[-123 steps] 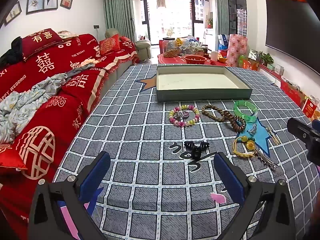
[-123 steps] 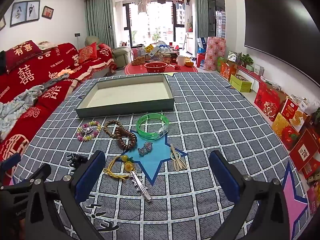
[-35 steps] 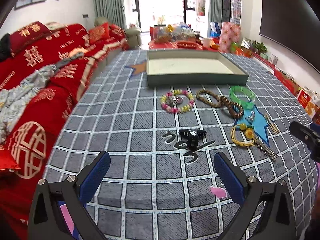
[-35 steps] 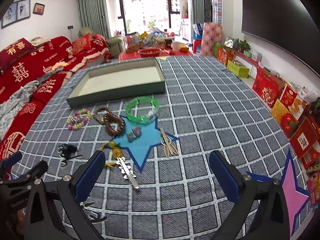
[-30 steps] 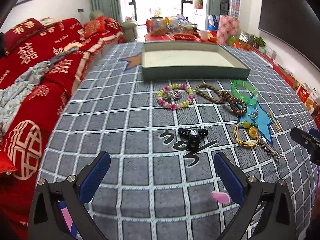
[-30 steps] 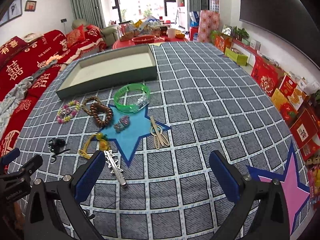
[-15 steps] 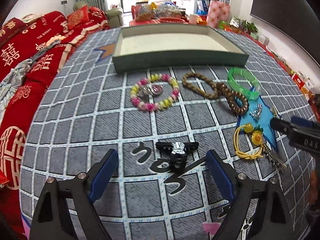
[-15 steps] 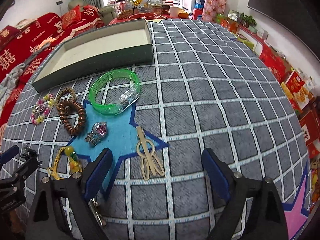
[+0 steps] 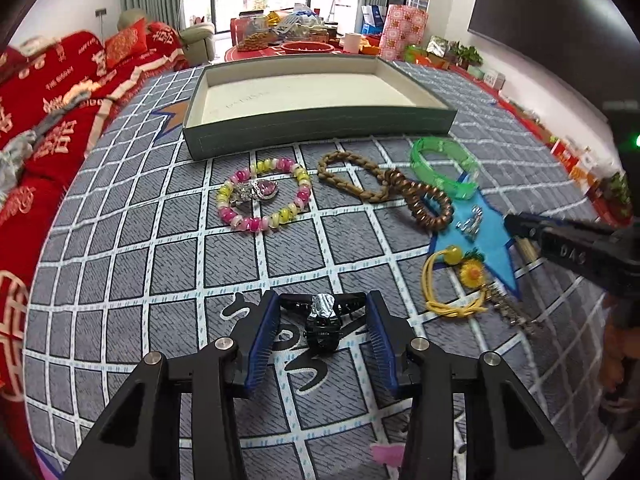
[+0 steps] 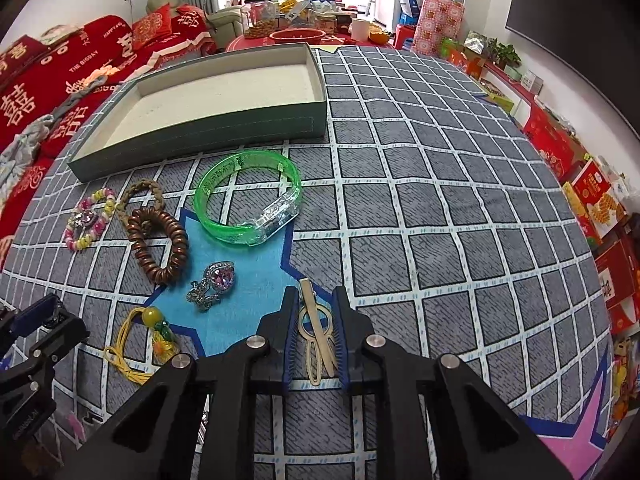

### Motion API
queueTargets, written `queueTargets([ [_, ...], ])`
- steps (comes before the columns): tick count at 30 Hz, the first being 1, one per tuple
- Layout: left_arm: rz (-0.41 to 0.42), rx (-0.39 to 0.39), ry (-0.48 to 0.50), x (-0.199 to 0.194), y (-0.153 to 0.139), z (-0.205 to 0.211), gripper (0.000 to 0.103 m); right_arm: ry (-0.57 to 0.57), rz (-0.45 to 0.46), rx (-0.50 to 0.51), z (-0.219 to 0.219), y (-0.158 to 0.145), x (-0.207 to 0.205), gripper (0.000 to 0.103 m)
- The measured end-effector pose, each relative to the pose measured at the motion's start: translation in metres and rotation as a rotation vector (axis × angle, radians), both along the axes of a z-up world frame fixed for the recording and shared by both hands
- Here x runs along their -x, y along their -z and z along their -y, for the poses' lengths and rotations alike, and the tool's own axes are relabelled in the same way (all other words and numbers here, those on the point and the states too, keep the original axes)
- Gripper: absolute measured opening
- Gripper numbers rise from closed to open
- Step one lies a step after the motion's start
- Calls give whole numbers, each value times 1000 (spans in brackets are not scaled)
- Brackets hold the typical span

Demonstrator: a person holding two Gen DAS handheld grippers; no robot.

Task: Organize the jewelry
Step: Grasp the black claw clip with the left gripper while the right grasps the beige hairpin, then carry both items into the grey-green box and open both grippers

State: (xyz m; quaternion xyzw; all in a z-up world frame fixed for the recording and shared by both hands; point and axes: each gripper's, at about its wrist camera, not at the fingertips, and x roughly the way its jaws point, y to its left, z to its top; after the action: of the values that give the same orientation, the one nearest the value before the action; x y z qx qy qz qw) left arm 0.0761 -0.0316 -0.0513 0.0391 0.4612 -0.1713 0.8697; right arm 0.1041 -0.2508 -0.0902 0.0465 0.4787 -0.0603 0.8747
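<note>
Both grippers sit low over the checked cloth. Left gripper (image 9: 322, 320) is partly open, its blue pads flanking the black hair claw (image 9: 323, 320), whose wing tips touch or nearly touch them. Right gripper (image 10: 316, 332) is narrowed around the beige hair clip (image 10: 316, 338); contact cannot be told. Just beyond lie the pink gem ring (image 10: 214, 284), brown coil bracelet (image 10: 158, 246), green bangle (image 10: 250, 208), beaded bracelet (image 9: 264, 198) and yellow cord charm (image 9: 454, 284). An open green tray (image 9: 316, 128) stands behind them.
</note>
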Motion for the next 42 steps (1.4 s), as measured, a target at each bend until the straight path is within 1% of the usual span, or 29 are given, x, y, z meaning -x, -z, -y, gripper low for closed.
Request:
queueTargets([
  [1, 1, 10, -5, 0, -3, -3, 57, 4, 6, -28, 3, -2, 2, 12],
  [2, 1, 19, -7, 0, -6, -5, 57, 8, 11, -54, 6, -4, 4, 5],
  [4, 4, 42, -11, 0, -14, -10, 57, 22, 27, -109, 14, -11, 8, 5],
  [7, 25, 55, -14, -3, -27, -13, 57, 24, 54, -151, 21, -23, 8, 4],
  [13, 80, 55, -6, -10, -53, -16, 57, 15, 88, -210, 26, -38, 4, 4],
  [15, 103, 49, -6, -12, -61, -17, 57, 11, 97, -212, 26, -44, 2, 4],
  [17, 123, 47, -11, -14, -67, -18, 57, 5, 91, -209, 27, -44, -1, 4],
  [19, 132, 56, -15, -14, -70, -20, 57, -3, 59, -222, 28, -37, -3, 6],
  [21, 131, 60, -16, -14, -72, -21, 57, -13, 9, -197, 25, -26, -4, 22],
  [22, 130, 59, -14, -13, -72, -21, 57, -10, -2, -177, 24, -21, -5, 44],
  [23, 129, 57, -12, -13, -71, -20, 57, -11, 0, -169, 24, -18, -4, 56],
  [25, 128, 55, -12, -12, -71, -19, 57, -12, 9, -146, 21, -13, -4, 56],
  [26, 128, 56, -11, -12, -71, -19, 57, -12, 4, -134, 20, -10, -6, 54],
  [27, 130, 55, -9, -11, -72, -19, 57, -12, 0, -126, 19, -8, -8, 48],
  [28, 133, 53, -8, -11, -72, -19, 57, -13, -19, -110, 16, -3, -11, 32],
  [29, 136, 51, -7, -10, -73, -18, 57, -13, -36, -100, 16, 1, -13, 20],
  [31, 140, 48, -8, -10, -74, -19, 57, -19, -26, -53, 13, 0, -13, 12],
  [33, 140, 48, -10, -10, -76, -19, 57, -14, -12, -70, 15, -3, -11, 12],
  [35, 137, 50, -11, -12, -78, -20, 57, -5, 16, -127, 22, -11, -7, 12],
  [37, 134, 55, -8, -16, -84, -21, 57, 0, 45, -208, 30, -24, -5, 12],
  [39, 146, 60, -4, -24, -94, -22, 57, -3, 63, -244, 33, -37, -9, 12],
  [42, 180, 71, -7, -40, -114, -22, 57, -27, 97, -294, 34, -65, -24, 12],
])
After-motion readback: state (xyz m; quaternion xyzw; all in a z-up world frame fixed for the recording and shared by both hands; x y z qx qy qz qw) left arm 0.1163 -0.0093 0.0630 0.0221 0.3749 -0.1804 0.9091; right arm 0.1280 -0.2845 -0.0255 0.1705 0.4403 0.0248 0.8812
